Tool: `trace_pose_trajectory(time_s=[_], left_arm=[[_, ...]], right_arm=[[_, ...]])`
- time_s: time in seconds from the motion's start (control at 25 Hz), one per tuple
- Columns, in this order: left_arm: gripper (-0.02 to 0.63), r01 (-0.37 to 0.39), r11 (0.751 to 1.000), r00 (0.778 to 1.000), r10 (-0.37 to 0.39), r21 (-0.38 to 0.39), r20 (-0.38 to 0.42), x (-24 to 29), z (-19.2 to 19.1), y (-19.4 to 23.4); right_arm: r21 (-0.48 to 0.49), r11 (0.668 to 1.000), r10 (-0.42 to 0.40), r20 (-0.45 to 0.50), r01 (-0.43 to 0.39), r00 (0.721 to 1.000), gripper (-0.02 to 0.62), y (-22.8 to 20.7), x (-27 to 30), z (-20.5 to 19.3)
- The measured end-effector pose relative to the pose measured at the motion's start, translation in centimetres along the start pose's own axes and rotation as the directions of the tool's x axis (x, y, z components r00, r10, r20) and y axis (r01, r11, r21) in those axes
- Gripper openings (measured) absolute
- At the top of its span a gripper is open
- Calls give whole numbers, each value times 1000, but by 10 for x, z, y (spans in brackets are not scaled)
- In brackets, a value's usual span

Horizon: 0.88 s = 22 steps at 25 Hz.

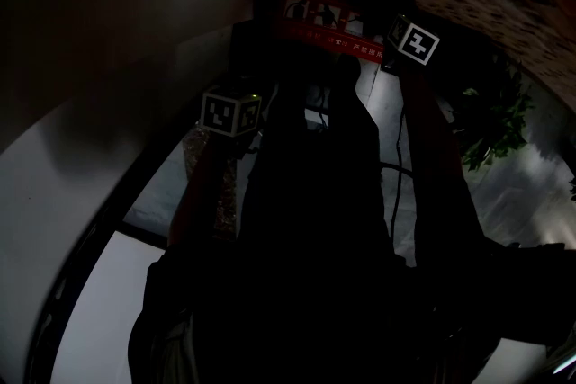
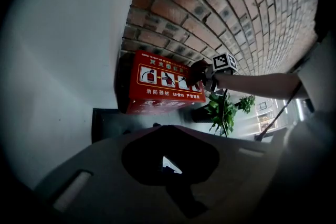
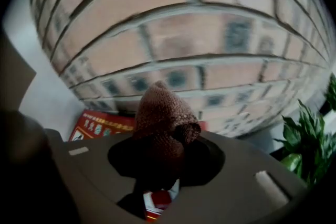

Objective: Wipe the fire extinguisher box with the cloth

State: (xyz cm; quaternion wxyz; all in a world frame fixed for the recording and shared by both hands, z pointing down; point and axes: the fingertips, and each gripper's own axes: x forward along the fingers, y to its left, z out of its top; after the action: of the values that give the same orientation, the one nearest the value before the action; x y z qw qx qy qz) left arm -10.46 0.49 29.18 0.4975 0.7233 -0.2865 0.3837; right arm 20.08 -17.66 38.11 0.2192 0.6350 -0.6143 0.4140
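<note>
Currently right gripper [image 3: 157,176] clamped on brown knitted cloth [image 3: 164,120], bunched at upper right corner of red fire extinguisher box [image 2: 157,93], against brick wall [image 2: 231,13]. Left gripper [image 2: 169,164] held back, apparently closed and empty, though view too dark for certainty. Best to press cloth flat, run overlapping horizontal passes across front panel, keep clamp firm against slipping.
</note>
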Motion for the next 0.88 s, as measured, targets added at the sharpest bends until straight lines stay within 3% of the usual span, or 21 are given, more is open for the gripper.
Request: trace_pose_trajectory(time_s=[0.24, 0.6, 0.88], left_arm=[[3, -6, 1000, 1000, 6, -7, 10, -2, -1, 4], [3, -7, 1000, 1000, 7, -23, 14, -7, -9, 11], [3, -8, 999, 1000, 8, -31, 19, -8, -13, 14]], right_arm=[[-72, 996, 49, -31, -51, 998, 123, 54, 16, -5], [-50, 998, 33, -42, -35, 999, 126, 58, 18, -5], [-48, 996, 78, -29, -80, 997, 128, 76, 23, -2]])
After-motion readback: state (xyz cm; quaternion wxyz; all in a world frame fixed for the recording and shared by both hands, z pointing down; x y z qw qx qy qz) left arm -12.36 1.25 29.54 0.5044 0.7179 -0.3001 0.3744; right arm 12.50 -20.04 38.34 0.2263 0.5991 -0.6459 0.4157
